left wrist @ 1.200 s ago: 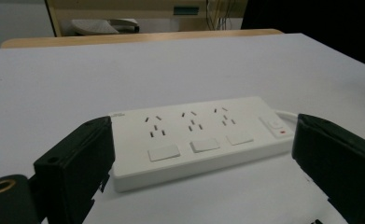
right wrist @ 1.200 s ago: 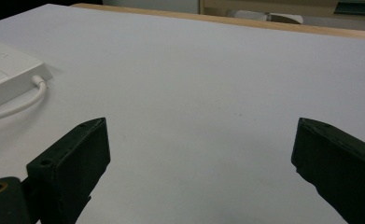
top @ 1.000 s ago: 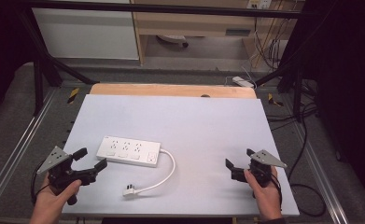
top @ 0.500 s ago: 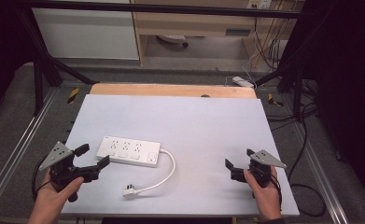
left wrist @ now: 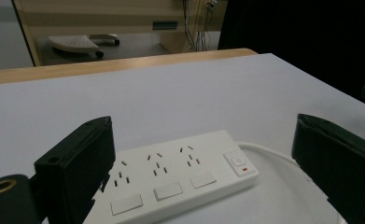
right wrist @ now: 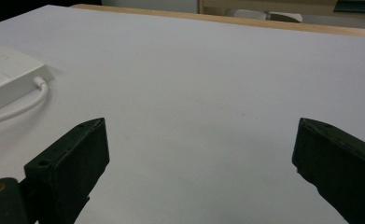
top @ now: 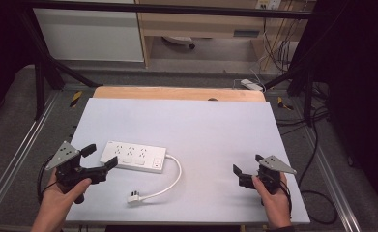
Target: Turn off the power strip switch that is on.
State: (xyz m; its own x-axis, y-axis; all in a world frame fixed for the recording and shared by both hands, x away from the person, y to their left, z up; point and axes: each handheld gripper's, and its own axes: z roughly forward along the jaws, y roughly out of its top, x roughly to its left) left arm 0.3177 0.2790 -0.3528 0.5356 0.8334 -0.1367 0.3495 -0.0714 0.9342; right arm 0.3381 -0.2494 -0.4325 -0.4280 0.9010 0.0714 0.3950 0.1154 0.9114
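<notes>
fingers (left wrist: 77,172) astride power strip (left wrist: 171,179)

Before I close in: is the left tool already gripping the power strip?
No, the left tool stands open, with the power strip lying free between its jaws.

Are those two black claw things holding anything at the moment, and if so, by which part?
Nothing is held. The left gripper has its jaws wide open right by one end of the white power strip; the right gripper is open over bare table.

No readable txt or brand anywhere. The power strip (left wrist: 171,179) shows just a switch w/ red mark, no lettering
</notes>
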